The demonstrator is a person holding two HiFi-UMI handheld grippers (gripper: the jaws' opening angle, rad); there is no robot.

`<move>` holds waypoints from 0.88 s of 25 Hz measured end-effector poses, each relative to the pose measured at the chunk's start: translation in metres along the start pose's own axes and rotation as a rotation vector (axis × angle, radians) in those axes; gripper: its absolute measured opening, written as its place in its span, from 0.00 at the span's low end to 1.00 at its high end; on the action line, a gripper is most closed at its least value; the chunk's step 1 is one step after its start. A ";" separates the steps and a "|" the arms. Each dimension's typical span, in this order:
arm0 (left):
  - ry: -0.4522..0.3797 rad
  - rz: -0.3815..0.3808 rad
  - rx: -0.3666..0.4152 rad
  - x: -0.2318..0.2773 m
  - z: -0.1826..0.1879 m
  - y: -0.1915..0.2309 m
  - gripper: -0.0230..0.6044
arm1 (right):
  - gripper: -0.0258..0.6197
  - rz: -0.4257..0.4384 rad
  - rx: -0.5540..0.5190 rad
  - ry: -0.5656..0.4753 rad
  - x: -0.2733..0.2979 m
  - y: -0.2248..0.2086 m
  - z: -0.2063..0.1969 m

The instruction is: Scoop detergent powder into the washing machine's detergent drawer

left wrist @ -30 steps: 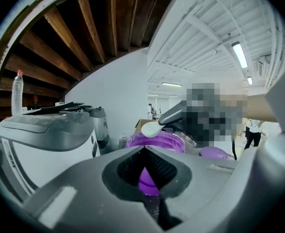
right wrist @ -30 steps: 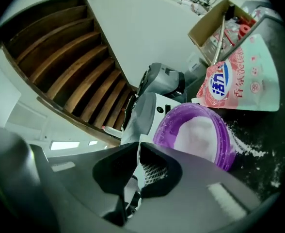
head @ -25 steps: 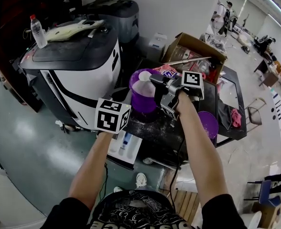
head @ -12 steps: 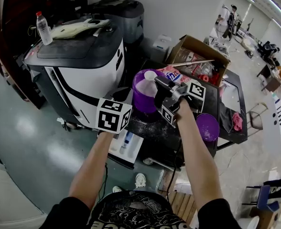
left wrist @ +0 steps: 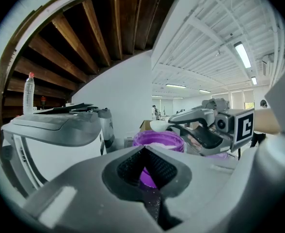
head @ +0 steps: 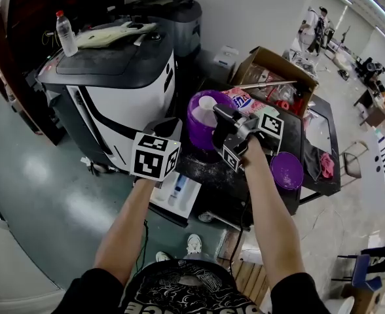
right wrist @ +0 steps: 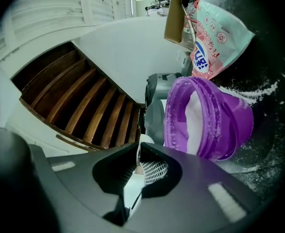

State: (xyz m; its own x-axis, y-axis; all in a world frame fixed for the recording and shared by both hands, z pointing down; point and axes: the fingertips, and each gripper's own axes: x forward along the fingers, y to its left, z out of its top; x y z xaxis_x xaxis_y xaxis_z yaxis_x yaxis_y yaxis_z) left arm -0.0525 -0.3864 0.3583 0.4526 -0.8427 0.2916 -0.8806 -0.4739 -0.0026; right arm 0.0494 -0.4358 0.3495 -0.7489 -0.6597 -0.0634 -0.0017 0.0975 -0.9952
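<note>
Now that your right gripper [right wrist: 136, 152], fingers clamped on the small white plastic scoop [left wrist: 159, 125], has lifted above the round purple powder tub [head: 204, 120], it seems loaded; your left gripper [left wrist: 143, 152] has its fingers closed, empty.

Water bottle [head: 66, 33] upright at ten o'clock. Open cardboard box [head: 274, 63] at one o'clock; pink cloth [head: 327, 164] at three.
</note>
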 end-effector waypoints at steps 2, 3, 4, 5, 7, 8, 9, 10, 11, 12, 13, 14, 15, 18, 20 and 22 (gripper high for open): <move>-0.002 0.005 -0.002 -0.006 -0.002 0.003 0.04 | 0.10 0.002 -0.001 0.004 0.000 0.000 -0.007; -0.003 0.007 -0.003 -0.009 -0.004 0.005 0.04 | 0.10 0.003 -0.002 0.006 0.000 -0.001 -0.011; -0.005 0.009 -0.003 -0.012 -0.005 0.006 0.04 | 0.10 0.002 -0.004 0.008 0.000 -0.001 -0.014; -0.005 0.011 -0.004 -0.016 -0.007 0.008 0.04 | 0.10 0.002 -0.006 0.010 0.001 -0.002 -0.018; -0.005 0.014 -0.006 -0.022 -0.011 0.012 0.04 | 0.10 0.001 -0.013 0.016 0.002 -0.001 -0.026; -0.006 0.015 -0.007 -0.026 -0.012 0.014 0.04 | 0.10 0.002 -0.017 0.019 0.002 -0.001 -0.030; -0.006 0.017 -0.008 -0.029 -0.014 0.016 0.04 | 0.10 0.003 -0.019 0.021 0.003 -0.001 -0.034; -0.006 0.019 -0.009 -0.033 -0.015 0.018 0.04 | 0.10 0.005 -0.019 0.022 0.003 0.000 -0.038; -0.006 0.020 -0.011 -0.036 -0.017 0.020 0.04 | 0.10 0.007 -0.020 0.023 0.003 -0.001 -0.043; -0.005 0.022 -0.011 -0.040 -0.020 0.021 0.04 | 0.10 0.010 -0.020 0.024 0.003 -0.001 -0.047; -0.004 0.023 -0.012 -0.044 -0.022 0.022 0.04 | 0.10 0.012 -0.021 0.024 0.002 -0.002 -0.051; -0.003 0.024 -0.013 -0.048 -0.025 0.023 0.04 | 0.10 0.015 -0.021 0.025 0.002 -0.003 -0.056; 0.000 0.025 -0.014 -0.052 -0.028 0.024 0.04 | 0.10 0.018 -0.021 0.027 0.001 -0.003 -0.061; 0.009 0.031 -0.019 -0.064 -0.037 0.028 0.04 | 0.10 0.022 -0.026 0.033 0.000 -0.006 -0.075; 0.010 0.037 -0.024 -0.071 -0.043 0.031 0.04 | 0.10 0.021 -0.033 0.039 0.001 -0.008 -0.084; 0.011 0.043 -0.030 -0.076 -0.048 0.033 0.04 | 0.10 0.021 -0.046 0.050 0.002 -0.011 -0.092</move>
State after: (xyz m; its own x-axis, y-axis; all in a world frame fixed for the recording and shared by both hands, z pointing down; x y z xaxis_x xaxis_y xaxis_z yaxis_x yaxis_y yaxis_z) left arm -0.1225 -0.3257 0.3821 0.4126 -0.8591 0.3028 -0.9031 -0.4292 0.0129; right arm -0.0126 -0.3694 0.3667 -0.7810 -0.6194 -0.0792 -0.0151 0.1454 -0.9893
